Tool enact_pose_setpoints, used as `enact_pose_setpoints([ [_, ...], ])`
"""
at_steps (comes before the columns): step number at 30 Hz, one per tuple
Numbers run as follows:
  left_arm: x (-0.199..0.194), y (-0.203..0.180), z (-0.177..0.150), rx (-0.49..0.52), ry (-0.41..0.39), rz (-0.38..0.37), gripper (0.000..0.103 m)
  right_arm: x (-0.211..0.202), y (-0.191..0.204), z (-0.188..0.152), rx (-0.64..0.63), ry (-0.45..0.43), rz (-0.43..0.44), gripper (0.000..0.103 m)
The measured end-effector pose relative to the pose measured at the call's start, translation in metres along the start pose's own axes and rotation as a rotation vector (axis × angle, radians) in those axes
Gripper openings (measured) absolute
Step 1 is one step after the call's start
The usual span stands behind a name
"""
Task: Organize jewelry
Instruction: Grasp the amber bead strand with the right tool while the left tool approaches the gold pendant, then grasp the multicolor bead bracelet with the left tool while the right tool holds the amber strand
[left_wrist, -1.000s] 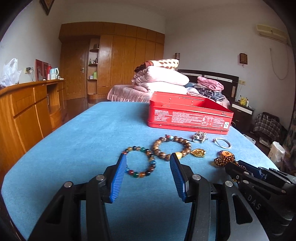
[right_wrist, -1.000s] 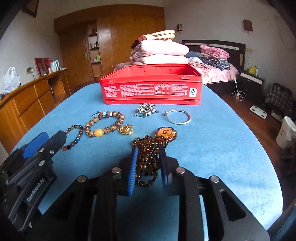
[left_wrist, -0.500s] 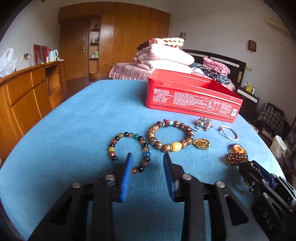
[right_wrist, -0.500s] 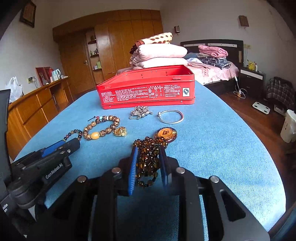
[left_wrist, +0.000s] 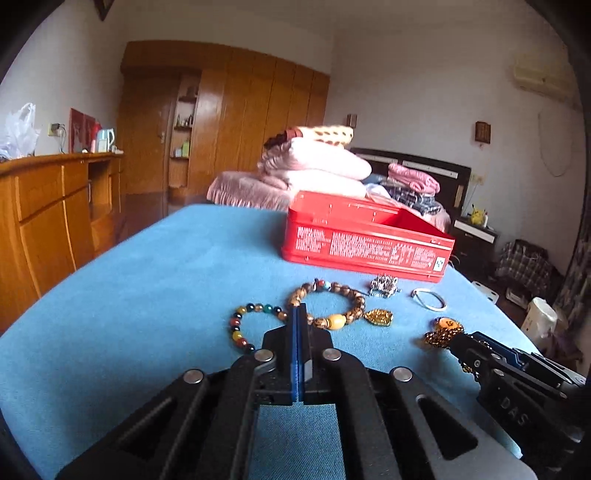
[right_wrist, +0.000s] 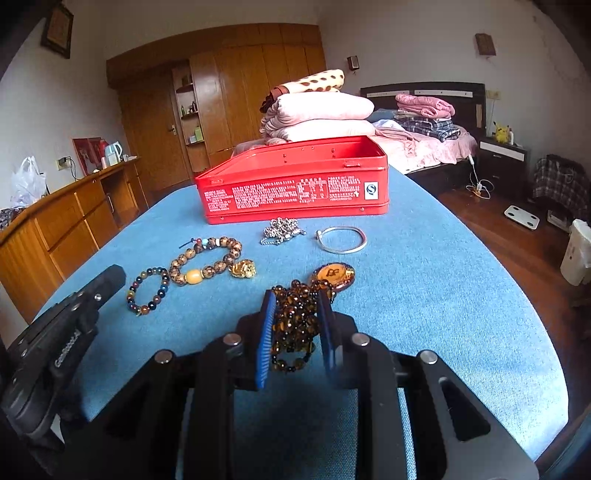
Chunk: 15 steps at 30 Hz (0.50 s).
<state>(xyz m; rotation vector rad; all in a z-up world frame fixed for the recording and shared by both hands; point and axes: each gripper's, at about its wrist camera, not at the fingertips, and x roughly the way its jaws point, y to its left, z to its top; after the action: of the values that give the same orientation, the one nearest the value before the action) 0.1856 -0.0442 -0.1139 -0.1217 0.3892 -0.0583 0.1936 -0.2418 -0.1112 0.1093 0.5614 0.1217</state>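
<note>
An open red tin box (left_wrist: 365, 240) (right_wrist: 295, 188) stands at the far side of the blue table (left_wrist: 147, 288). In front of it lie a multicolour bead bracelet (left_wrist: 240, 325) (right_wrist: 147, 291), a wooden bead bracelet with a gold charm (left_wrist: 332, 306) (right_wrist: 207, 260), a silver chain (left_wrist: 384, 286) (right_wrist: 280, 229) and a silver bangle (left_wrist: 428, 298) (right_wrist: 341, 239). My left gripper (left_wrist: 300, 317) is shut, its tips at the multicolour bracelet's right side; I cannot tell if it pinches a bead. My right gripper (right_wrist: 295, 325) is shut on a brown bead necklace (right_wrist: 295, 317) with an orange pendant (right_wrist: 332, 274).
A wooden sideboard (left_wrist: 48, 214) runs along the left. A bed with folded blankets (right_wrist: 317, 114) stands behind the table. A white bin (right_wrist: 578, 251) and a scale (right_wrist: 521, 217) are on the floor at right.
My left gripper has closed from wide open to shut at the multicolour bracelet. My right gripper keeps its hold on the brown necklace and has barely moved.
</note>
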Motion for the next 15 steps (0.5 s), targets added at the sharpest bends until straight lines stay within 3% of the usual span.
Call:
enact_pose_setpoints([
  [2, -0.004, 0.002, 0.002, 0.002, -0.014, -0.001, 0.000, -0.002, 0.003, 0.002, -0.006, -0.008, 0.003, 0.020],
  [3, -0.006, 0.003, 0.004, 0.000, -0.025, -0.002, 0.000, -0.003, 0.004, 0.003, -0.007, -0.013, 0.005, 0.013],
  [7, -0.014, -0.001, 0.008, 0.035, -0.067, 0.009, 0.000, -0.004, 0.009, 0.006, -0.036, -0.001, -0.009, 0.013],
  [15, 0.007, -0.003, 0.002, 0.036, 0.056, -0.023, 0.002, -0.002, 0.007, 0.004, -0.022, 0.030, -0.022, 0.031],
])
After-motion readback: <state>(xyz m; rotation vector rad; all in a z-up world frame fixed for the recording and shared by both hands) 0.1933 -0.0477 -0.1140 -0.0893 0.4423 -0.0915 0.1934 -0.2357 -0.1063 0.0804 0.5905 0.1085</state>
